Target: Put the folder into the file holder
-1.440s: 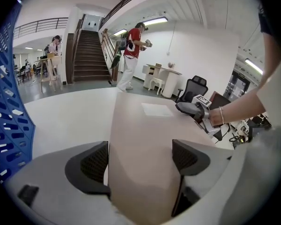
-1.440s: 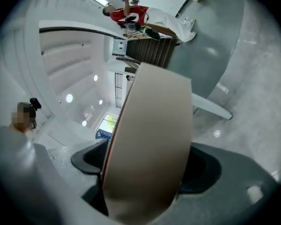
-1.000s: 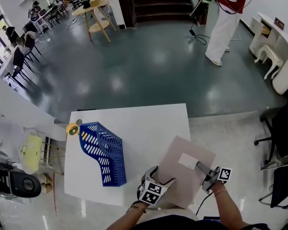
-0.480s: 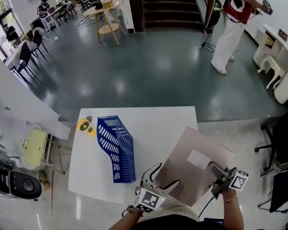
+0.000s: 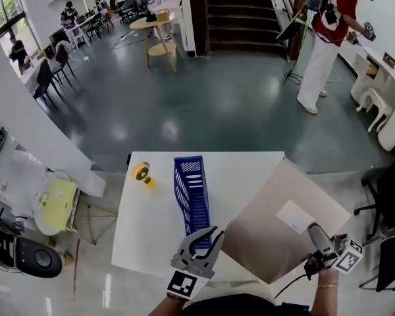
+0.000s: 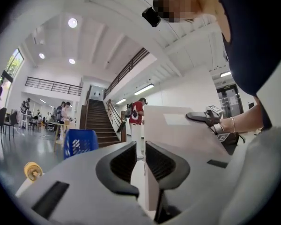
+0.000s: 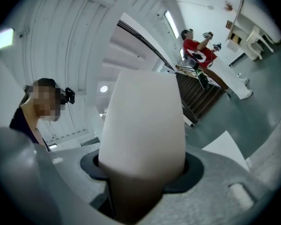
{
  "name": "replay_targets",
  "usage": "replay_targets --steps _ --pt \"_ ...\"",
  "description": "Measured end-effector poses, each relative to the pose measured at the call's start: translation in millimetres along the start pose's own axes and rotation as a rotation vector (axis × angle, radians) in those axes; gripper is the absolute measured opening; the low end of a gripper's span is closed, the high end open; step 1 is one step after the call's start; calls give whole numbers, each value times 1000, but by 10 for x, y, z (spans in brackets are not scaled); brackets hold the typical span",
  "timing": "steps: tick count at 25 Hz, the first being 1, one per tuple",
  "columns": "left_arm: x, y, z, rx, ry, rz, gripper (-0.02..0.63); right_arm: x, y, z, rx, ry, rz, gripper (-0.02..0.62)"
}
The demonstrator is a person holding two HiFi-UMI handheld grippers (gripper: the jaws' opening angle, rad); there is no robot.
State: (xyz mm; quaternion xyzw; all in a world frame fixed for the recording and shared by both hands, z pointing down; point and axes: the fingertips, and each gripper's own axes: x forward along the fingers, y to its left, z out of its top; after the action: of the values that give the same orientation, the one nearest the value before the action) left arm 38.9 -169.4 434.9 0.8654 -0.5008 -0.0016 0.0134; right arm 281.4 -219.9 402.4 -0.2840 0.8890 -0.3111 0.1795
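Note:
The beige folder (image 5: 276,222) with a white label is tilted up over the table's right front corner, off the white table (image 5: 151,222). My right gripper (image 5: 314,232) is shut on its near right edge, and the folder (image 7: 143,125) fills that gripper's view between the jaws. My left gripper (image 5: 210,234) is at the folder's left corner. Its jaws are closing, with the folder's edge (image 6: 150,182) in the narrow gap and a sliver of space still beside it. The blue slotted file holder (image 5: 192,193) stands on the table just beyond the left gripper, and the file holder (image 6: 79,142) also shows far left.
A yellow tape roll (image 5: 143,174) lies on the table left of the holder. A person in a red top (image 5: 326,38) stands far off on the grey floor. A black chair (image 5: 388,196) is to the right, a yellow stool (image 5: 56,203) to the left.
The folder has risen from lying flat on the table to a tilted, lifted pose further right. The left gripper's jaws have narrowed around its corner. The head view has swung.

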Motion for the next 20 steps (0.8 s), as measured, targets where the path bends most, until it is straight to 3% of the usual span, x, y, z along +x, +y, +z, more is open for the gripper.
replay_targets --steps 3,9,14,20 --pt "-254 326 7 2 21 57 -2 174 400 18 -45 -25 16 273" --pt "-655 899 -342 37 108 104 -2 526 1077 -33 -125 -109 -24 273" --pt "-932 984 -749 113 229 -2 -2 828 1554 -243 -305 -133 -148 273" --pt "-1137 863 -1162 136 320 -153 -2 1041 1917 -434 -482 -146 -289 273"
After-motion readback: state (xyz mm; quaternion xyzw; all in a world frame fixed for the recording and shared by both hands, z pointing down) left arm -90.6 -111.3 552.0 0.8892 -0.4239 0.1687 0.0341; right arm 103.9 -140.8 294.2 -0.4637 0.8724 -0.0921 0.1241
